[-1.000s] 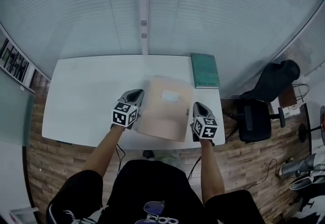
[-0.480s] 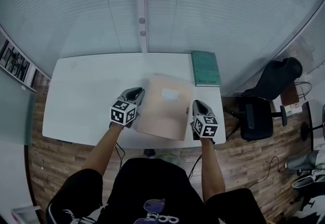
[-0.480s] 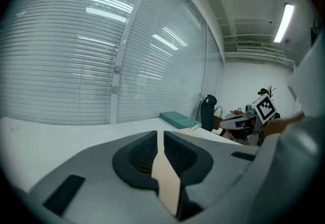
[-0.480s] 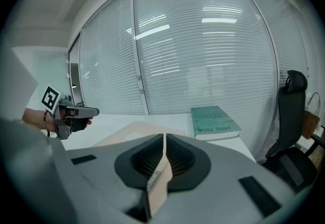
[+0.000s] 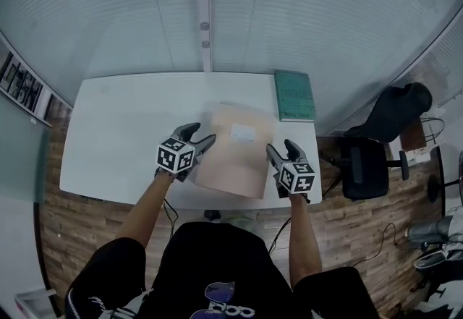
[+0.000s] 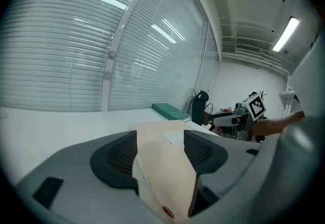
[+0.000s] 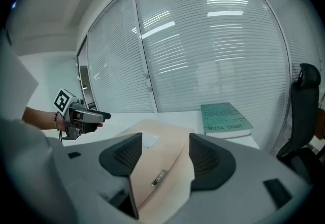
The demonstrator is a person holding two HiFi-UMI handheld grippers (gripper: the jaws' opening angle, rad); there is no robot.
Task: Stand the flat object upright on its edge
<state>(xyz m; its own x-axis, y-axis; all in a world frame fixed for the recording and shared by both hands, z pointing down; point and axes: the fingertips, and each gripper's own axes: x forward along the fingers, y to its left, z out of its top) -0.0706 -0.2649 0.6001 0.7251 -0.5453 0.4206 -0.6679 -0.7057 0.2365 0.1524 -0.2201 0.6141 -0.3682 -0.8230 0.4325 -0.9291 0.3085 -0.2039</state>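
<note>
I note the tan flat box (image 5: 231, 155) lying flat mid-frame on the counter (image 5: 116, 137), long axis up-frame, flanked equally by my left tongs (image 5: 202, 132) and right tongs (image 5: 281, 145), both just opened and straddling its side edges, apparently not clamping.

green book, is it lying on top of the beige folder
No, the green book lies flat on the white table beside the beige folder, not on it.

folder (image 5: 233, 151) left of book (image 5: 294, 95), on table (image 5: 116, 137)
</note>
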